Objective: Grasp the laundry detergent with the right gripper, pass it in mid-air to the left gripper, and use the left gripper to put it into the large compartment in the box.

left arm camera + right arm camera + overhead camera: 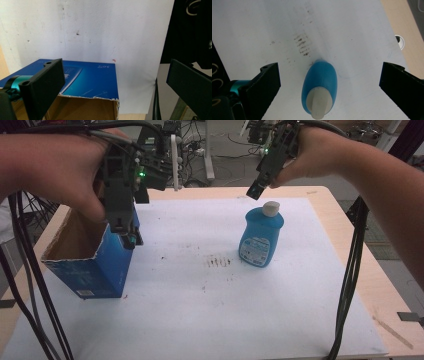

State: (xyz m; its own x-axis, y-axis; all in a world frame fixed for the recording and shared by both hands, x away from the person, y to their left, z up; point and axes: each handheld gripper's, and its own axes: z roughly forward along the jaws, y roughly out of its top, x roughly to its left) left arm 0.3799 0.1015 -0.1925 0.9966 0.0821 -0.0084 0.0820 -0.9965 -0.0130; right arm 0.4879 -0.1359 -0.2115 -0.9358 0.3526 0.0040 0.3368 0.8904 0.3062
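Hovering over the blue bottle [261, 241], the right gripper [256, 190] sits at upper centre-right of the high view, tip just above the white cap [270, 208], not touching. In the right gripper view the jaws are wide apart at lower left and lower right of frame, with the bottle [320, 82] seen cap-first at bottom centre between them, clear of both

Near to far in the high view: white sheet [200, 320] covers most of the wooden table [345, 210]; bare sheet fills the lower half of frame. Blue cardboard box [92, 265] at centre-left, top open with a torn rim, brown inside. Bottle upright at centre-right, well apart from the box. Brown smudge marks [218, 262] on the sheet between them, nearer the bottle

Left gripper [122, 222] at upper left of the high view, pointing down at the box's right rim. Left gripper view: jaws apart, holding nothing; one jaw at lower left in front of the box [92, 80], the other at lower right off past its corner. Can't tell whether a jaw touches the rim

Cables and stands on the floor beyond the table's far edge, top of frame
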